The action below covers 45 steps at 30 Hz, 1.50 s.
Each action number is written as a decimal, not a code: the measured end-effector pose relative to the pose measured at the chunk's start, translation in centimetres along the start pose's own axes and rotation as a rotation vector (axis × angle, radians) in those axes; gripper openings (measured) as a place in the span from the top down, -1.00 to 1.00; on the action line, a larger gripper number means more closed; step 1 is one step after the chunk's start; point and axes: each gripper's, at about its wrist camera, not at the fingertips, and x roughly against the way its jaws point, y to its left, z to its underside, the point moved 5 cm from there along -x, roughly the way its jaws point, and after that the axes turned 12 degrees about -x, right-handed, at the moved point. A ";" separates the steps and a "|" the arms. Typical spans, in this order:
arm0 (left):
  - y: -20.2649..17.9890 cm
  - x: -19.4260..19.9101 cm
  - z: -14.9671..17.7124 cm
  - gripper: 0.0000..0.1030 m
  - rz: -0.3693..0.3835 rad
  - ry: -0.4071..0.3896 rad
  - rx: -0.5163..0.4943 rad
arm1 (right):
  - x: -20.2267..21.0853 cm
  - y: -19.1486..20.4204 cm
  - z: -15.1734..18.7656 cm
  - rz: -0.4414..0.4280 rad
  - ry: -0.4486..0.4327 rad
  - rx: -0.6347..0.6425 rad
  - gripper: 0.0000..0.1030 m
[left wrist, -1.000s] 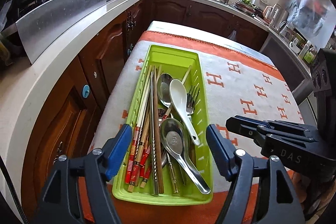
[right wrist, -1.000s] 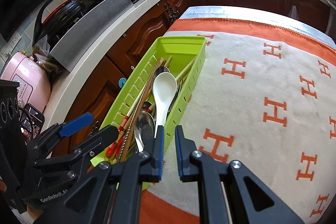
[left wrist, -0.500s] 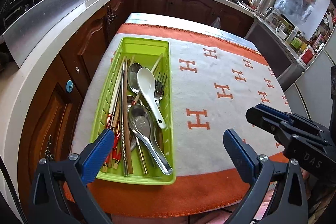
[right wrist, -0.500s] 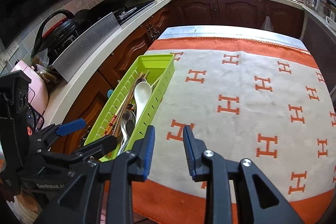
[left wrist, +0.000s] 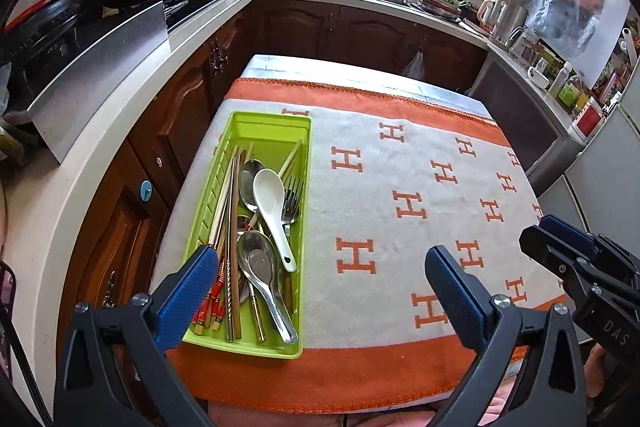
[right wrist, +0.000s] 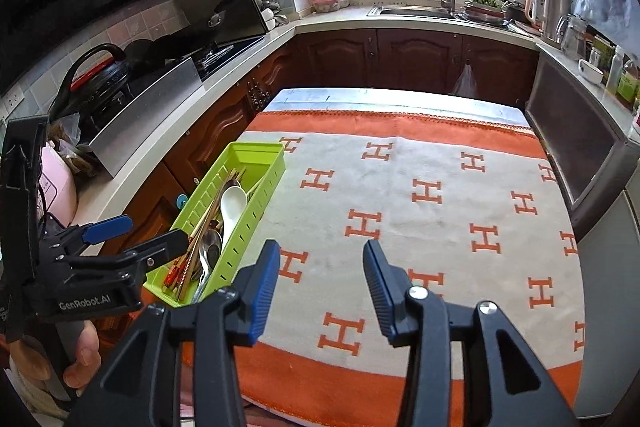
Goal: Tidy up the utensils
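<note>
A lime green utensil tray (left wrist: 272,125) (right wrist: 256,151) lies along the left side of the table on a white and orange towel (left wrist: 400,195) (right wrist: 400,203). In it lie a white ceramic spoon (left wrist: 270,203) (right wrist: 232,205), steel spoons (left wrist: 258,263), a fork (left wrist: 292,203) and several chopsticks (left wrist: 230,195). My left gripper (left wrist: 320,277) (right wrist: 136,231) hovers wide open above the tray's near end with nothing in it. My right gripper (right wrist: 320,275) (left wrist: 560,239) hangs over the towel to the right of the tray, jaws opening, nothing between them.
Wooden cabinets and a white counter (left wrist: 100,131) run along the left, with a stove (right wrist: 208,55) and a black kettle (left wrist: 44,11). A sink (right wrist: 416,11) and window lie at the back. A hand (right wrist: 80,359) holds the left gripper. The towel's right part is bare.
Both grippers have pulled back and risen away from the tray. The left jaws spread to full width. The right jaws went from nearly shut by the white spoon's handle to clearly apart.
</note>
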 end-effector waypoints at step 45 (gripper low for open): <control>-4.4 1.8 -2.1 -0.98 -0.135 -0.063 -0.068 | 1.5 -2.3 0.2 -0.005 -0.050 -0.095 0.11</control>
